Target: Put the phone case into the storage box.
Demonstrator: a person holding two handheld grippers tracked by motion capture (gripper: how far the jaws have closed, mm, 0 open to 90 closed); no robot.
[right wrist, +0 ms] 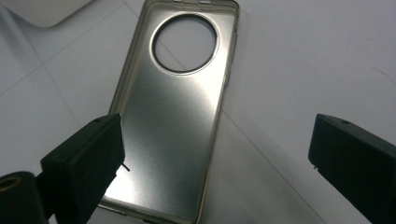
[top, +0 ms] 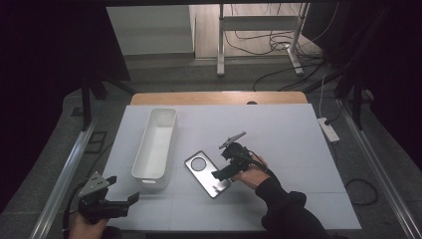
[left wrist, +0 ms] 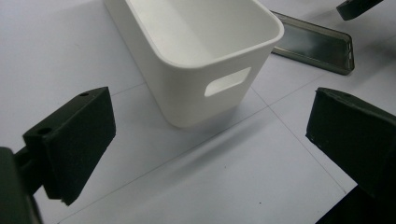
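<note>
The phone case [top: 207, 174] lies flat on the white table surface [top: 278, 144], a little toward the near edge from the middle and just beside the near end of the white bin [top: 155, 148], apart from it; its round camera cutout points toward the far edge. It has not been lifted: in the right gripper view its whole back rests on the surface, and the right gripper [right wrist: 215, 158] stands over its near end with jaws spread wide, one jaw above the case's near corner and the other out over bare surface, nothing between them. So the grasp looks about to begin rather than made. The left gripper [top: 122, 191] waits near the near-left corner of the surface, its jaws likewise parted and empty, looking toward the handle slot in the bin's near wall. The bin is empty inside as far as the pictures show. Left to do, by my reading: close on the case, lift it, and probably carry it to the bin.
</note>
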